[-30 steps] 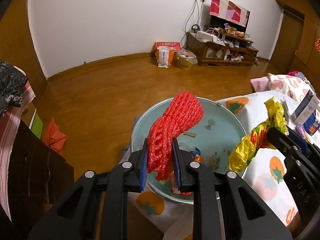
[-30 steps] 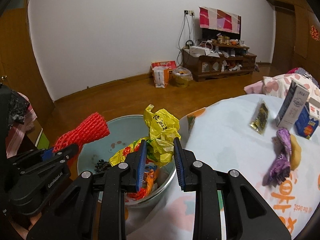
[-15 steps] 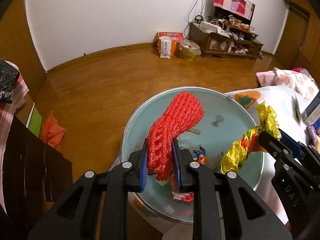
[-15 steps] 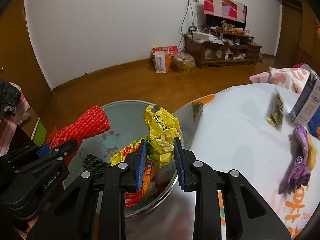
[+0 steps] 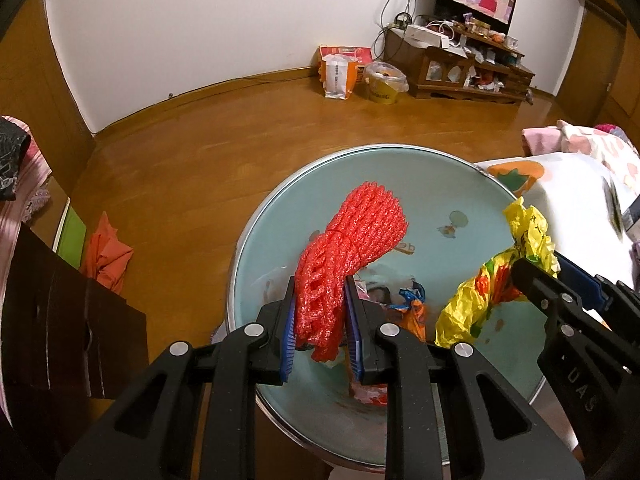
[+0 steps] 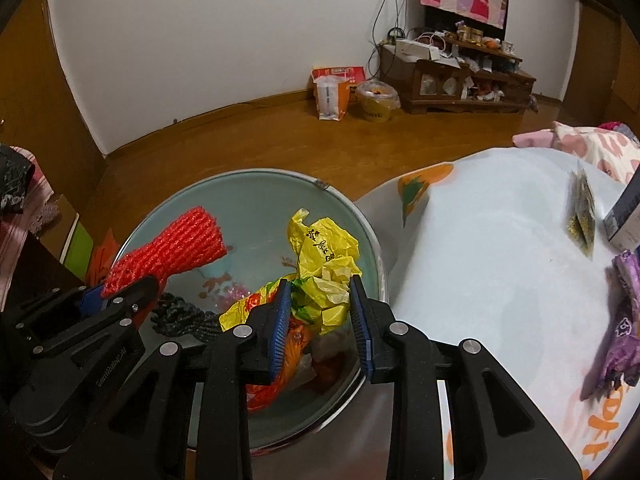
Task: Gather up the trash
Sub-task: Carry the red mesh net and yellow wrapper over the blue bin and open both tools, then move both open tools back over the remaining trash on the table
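- White wall (image 5: pixel 224 20) spans twelve o'clock, glossy wooden floor (image 5: pixel 192 168) below.
- Cluttered low wooden cabinet (image 5: pixel 468 76) at one o'clock, cables hanging above.
- Dark furniture (image 5: pixel 60 312) at nine o'clock.

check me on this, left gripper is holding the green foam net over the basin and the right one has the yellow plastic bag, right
Not quite: the foam net in the left gripper is red, not green, as the left wrist view shows. It is over the basin, and the right gripper does have the yellow plastic bag.
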`<state>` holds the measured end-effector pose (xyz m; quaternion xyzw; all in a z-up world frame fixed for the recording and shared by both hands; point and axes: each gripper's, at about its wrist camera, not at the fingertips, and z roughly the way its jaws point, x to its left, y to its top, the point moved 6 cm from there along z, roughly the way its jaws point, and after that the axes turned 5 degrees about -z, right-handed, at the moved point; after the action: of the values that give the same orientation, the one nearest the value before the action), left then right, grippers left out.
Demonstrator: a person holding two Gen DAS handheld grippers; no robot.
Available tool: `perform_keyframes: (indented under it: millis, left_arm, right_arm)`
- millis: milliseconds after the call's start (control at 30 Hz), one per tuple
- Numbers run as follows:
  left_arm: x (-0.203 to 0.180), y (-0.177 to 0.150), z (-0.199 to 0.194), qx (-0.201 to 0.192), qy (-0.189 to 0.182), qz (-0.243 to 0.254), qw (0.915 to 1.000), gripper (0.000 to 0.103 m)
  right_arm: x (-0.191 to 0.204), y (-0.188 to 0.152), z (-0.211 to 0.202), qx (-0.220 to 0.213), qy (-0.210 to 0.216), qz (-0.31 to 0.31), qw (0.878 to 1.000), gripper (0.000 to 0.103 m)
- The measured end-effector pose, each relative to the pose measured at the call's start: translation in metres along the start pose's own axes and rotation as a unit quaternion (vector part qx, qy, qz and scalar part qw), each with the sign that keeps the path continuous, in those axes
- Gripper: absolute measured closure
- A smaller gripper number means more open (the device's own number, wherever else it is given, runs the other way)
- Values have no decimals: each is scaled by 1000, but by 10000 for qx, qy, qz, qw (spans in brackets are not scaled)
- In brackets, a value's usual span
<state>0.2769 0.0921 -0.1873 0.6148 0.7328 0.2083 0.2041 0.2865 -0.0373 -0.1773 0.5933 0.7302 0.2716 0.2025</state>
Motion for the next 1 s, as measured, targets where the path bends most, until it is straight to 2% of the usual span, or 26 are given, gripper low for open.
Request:
perform_keyframes:
  millis: [200,267,333,533,567,600,667,867,1000]
  left_arm:
    - [0,-4,4,53,57,-3,10000,82]
    - [0,-4,4,49,64,-3,10000,82]
    - [1,-4,4,32,93,2,10000,81]
    - [-1,-4,-5,6,80,-15,10000,75]
    - [-1,-4,-9,-20,74,-3,10000,71]
    - [0,-5,-11,-37,77,10,10000,60]
    - [-1,-7,-18,-90,103,26,9999,47]
    - [-2,-14,-44,-324,188,39,9993,46]
    - [-6,-24,-64,-427,244,78,9988,35]
  right_arm:
    - [-3,0,1,-33,90,38,9999,67]
    - [-5,1,-1,-66,60,51,9999,55]
    - [-8,2,-6,-137,72,113,9998,51]
    - [-20,2,-28,-399,10,383,9985,50]
    - [-24,0,-32,-429,-35,480,9979,50]
    - [-28,-3,-37,-457,-96,581,9972,50]
    - [-35,-9,-49,-537,-181,730,9957,47]
    - [-46,-26,-85,-763,-361,903,9923,36]
    - [-54,-42,-100,-774,-495,1000,9907,30]
